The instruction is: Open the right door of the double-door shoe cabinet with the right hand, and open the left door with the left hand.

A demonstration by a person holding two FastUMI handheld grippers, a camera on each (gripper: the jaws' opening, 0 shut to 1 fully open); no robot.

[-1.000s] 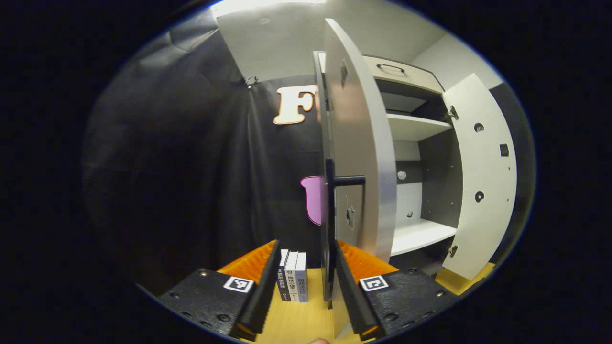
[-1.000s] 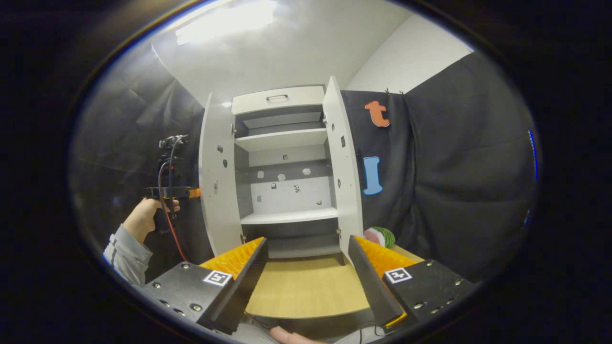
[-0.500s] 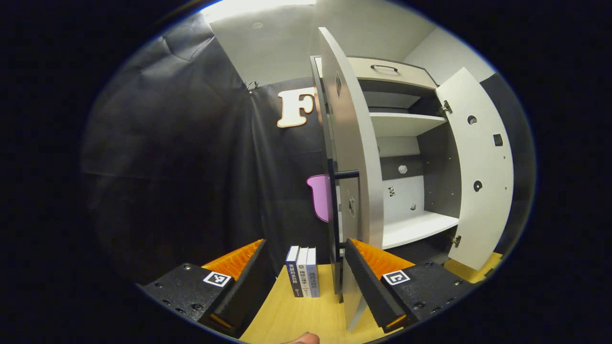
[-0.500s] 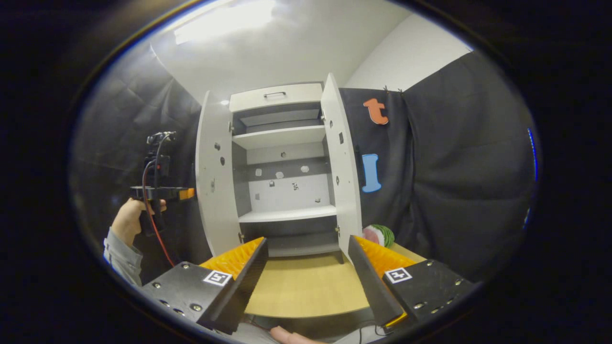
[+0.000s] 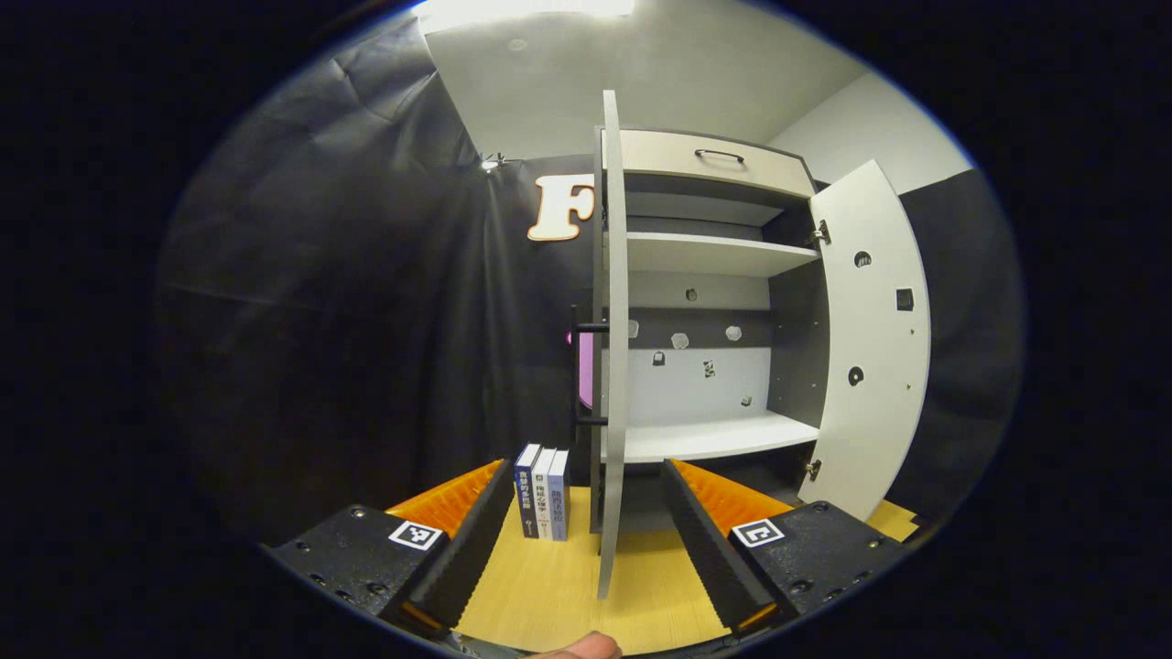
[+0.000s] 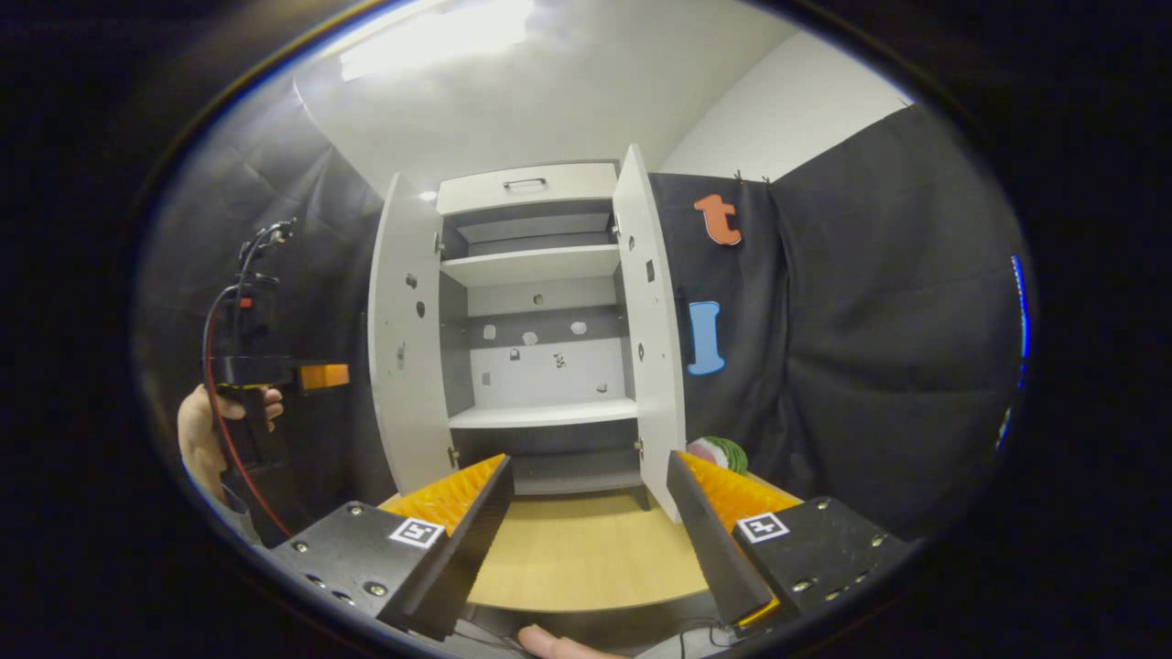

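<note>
both doors of shoe cabinet (image 6: 536,329) swung out. my left gripper (image 5: 586,535) spread, off left door (image 5: 612,366), whose edge sits between its fingers. my right gripper (image 6: 586,531) spread, in front of cabinet. risk, i judge: sideways drift knocks door edge or books (image 5: 542,490) beside cabinet.

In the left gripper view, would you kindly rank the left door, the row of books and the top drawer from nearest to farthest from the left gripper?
From the left gripper:
1. Left door: seen edge-on, its bottom corner reaching down between the open fingers.
2. Books: upright on the wooden table, just left of the door, a little farther back.
3. Top drawer: highest on the cabinet, farthest.
</note>
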